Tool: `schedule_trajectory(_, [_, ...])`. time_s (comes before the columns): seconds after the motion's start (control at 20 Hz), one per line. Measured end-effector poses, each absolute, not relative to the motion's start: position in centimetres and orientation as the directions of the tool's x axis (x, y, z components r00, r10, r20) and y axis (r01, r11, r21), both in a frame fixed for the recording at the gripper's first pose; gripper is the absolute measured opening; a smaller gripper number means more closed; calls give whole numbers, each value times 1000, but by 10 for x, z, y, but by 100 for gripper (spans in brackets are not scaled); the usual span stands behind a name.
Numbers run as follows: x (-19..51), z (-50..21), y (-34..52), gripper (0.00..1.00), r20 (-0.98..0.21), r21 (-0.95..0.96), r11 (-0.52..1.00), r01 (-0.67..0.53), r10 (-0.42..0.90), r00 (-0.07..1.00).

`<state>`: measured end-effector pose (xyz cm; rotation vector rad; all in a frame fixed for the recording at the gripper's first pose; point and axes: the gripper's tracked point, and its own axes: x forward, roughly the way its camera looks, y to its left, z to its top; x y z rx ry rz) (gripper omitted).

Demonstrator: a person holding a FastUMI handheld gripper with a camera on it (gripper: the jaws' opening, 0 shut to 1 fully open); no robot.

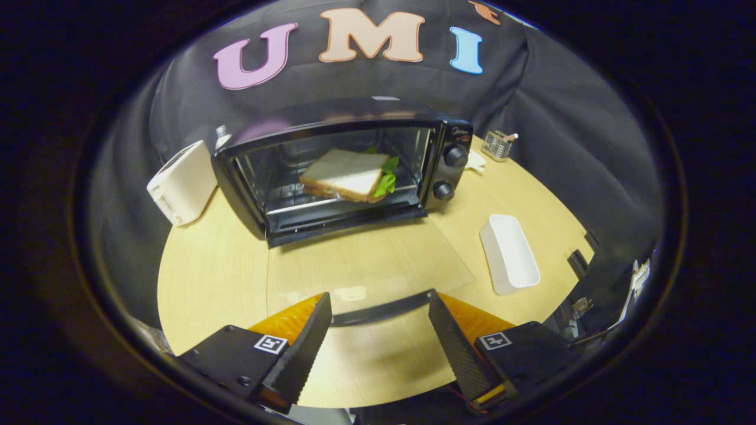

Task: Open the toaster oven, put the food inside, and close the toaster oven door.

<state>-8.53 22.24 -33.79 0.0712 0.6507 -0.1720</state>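
Desk (212, 277): pale wood, rounded front edge, backed by black cloth wall.

Toaster oven (342, 171): black, at the back of the desk, well beyond the fingers. Its glass door (366, 265) is dropped fully open and lies flat toward the tool, the desk showing through it; the door's dark handle bar (378, 308) sits just between the fingertips, contact cannot be told. Two round knobs (455, 156) stacked on the right-hand control panel.

White toaster (180, 184): just beside the oven's left wall, close or touching, cannot tell which. Something small with a metal cap peeks up behind it, too hidden to identify.

White rectangular tray (509, 254): on the desk right of the open door, apart from it, nothing visible inside.

Sandwich (344, 175): inside the oven cavity on the wire rack, white bread on top, green lettuce sticking out at the right side, tilted a little.

Wire basket (497, 145): small, at the far right back of the desk behind the oven's panel side; a pale item lies on the desk beside it.

Tool (378, 321): fingers spread wide apart, gripping nothing, low over the near edge of the open door
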Motion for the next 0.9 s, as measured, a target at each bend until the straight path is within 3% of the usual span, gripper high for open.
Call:
schedule_trajectory(0.35, [-97, -390, 236, 100, -720, -37, 997, 70, -76, 689])
schedule_trajectory(0.9, [-70, -402, 252, 100, -700, -85, 996, -10, -53, 713])
